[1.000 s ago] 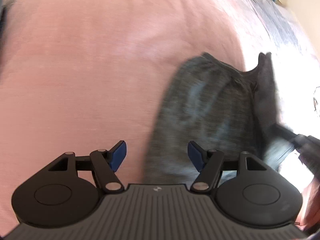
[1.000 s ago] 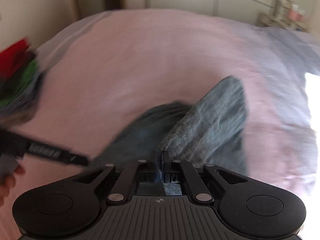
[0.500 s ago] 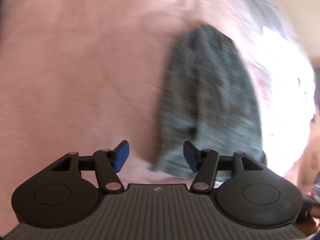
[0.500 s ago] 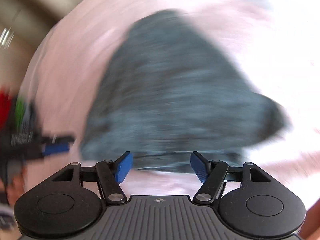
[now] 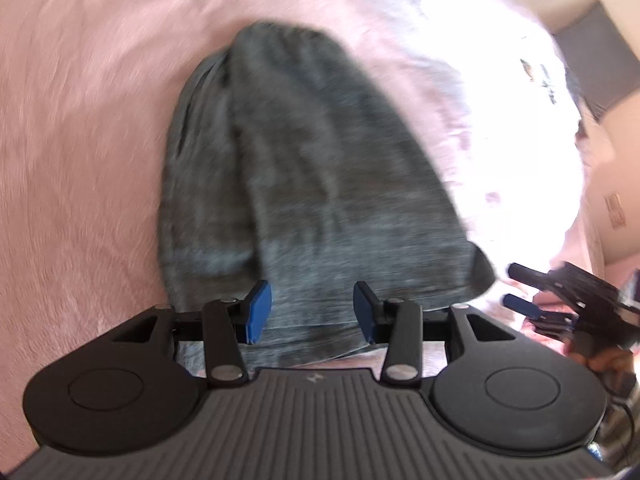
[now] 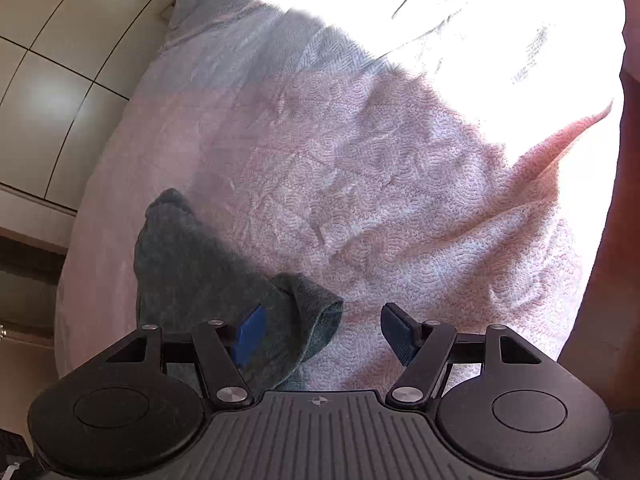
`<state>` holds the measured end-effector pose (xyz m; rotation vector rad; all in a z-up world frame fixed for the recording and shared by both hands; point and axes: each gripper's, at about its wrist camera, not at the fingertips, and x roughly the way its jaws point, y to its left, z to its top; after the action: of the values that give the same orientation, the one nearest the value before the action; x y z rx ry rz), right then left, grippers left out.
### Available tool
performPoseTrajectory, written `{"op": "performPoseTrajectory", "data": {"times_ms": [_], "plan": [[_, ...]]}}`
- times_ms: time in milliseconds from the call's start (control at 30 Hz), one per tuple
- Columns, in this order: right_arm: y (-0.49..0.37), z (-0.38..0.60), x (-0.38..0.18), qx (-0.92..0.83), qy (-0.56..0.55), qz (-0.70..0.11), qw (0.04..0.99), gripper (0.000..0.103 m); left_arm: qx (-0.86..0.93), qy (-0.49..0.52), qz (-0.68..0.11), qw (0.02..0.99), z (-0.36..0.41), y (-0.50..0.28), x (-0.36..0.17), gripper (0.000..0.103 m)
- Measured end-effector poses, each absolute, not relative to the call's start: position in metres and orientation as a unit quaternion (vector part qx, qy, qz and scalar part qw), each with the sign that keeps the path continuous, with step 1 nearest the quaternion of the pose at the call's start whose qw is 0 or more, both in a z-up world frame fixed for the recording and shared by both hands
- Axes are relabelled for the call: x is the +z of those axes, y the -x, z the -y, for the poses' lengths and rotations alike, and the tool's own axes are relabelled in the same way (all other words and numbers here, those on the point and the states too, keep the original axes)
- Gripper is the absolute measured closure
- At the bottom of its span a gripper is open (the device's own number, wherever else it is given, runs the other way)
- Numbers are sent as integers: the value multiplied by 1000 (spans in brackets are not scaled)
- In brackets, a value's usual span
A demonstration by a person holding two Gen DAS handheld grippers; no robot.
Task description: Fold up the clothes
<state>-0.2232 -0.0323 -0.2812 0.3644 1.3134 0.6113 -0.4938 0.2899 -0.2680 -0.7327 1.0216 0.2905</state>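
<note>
Here the left gripper (image 5: 312,312) closes over the blurred grey garment (image 5: 312,184), ungripped; right gripper (image 6: 320,332) released

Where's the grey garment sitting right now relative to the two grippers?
The grey garment lies on the pink bedspread, its near edge under the closing left gripper; in the right wrist view its corner sits beside the open right gripper, at lower left.
</note>
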Motion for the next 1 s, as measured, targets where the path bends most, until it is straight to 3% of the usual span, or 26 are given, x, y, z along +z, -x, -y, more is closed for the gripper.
{"op": "performPoseTrajectory", "data": {"times_ms": [100, 233, 300, 367, 633, 700, 800, 833, 867, 1000], "plan": [[222, 37, -291, 277, -188, -602, 725, 35, 138, 330, -493, 793, -292, 485, -281, 64], [217, 45, -306, 264, -232, -615, 706, 35, 150, 348, -518, 767, -300, 478, -320, 80], [213, 48, -312, 259, -253, -617, 698, 35, 146, 360, -514, 765, -301, 477, -326, 80], [210, 50, -316, 258, -272, -622, 688, 49, 146, 368, -513, 762, -302, 476, -330, 80], [203, 45, -324, 257, -276, -628, 681, 51, 134, 390, -506, 757, -304, 474, -335, 79], [202, 44, -325, 260, -275, -629, 679, 67, 132, 391, -507, 757, -305, 473, -338, 81], [201, 42, -325, 259, -265, -635, 678, 89, 128, 406, -504, 751, -310, 476, -341, 103], [201, 43, -323, 261, -267, -634, 678, 96, 124, 413, -498, 753, -313, 478, -339, 103], [202, 44, -318, 263, -276, -631, 676, 100, 117, 420, -485, 758, -315, 481, -334, 103], [209, 42, -281, 310, -333, -596, 661, 101, 102, 420, -423, 796, -337, 498, -287, 103]]}}
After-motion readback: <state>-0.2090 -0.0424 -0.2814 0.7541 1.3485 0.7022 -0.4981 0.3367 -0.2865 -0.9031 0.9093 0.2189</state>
